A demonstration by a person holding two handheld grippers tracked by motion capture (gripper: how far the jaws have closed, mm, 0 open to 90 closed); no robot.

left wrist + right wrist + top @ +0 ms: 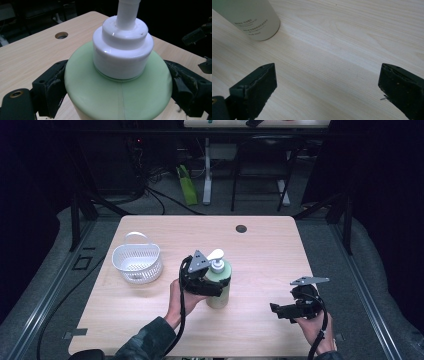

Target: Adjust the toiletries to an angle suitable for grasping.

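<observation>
- A white basket [137,262] stands near the desk's [260,250] left edge, well apart from the rest.
- The left tongs [214,286] sit around the shoulder of a green pump bottle [220,287], which stands upright near the desk's middle; in the left gripper view the black pads [56,82] lie against both sides of the bottle [117,95].
- The right tongs [276,311] hover near the front right corner, jaws spread wide over bare wood with nothing between them.

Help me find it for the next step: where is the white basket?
High view: the white basket stands left on the table, left of the green pump bottle.
</observation>
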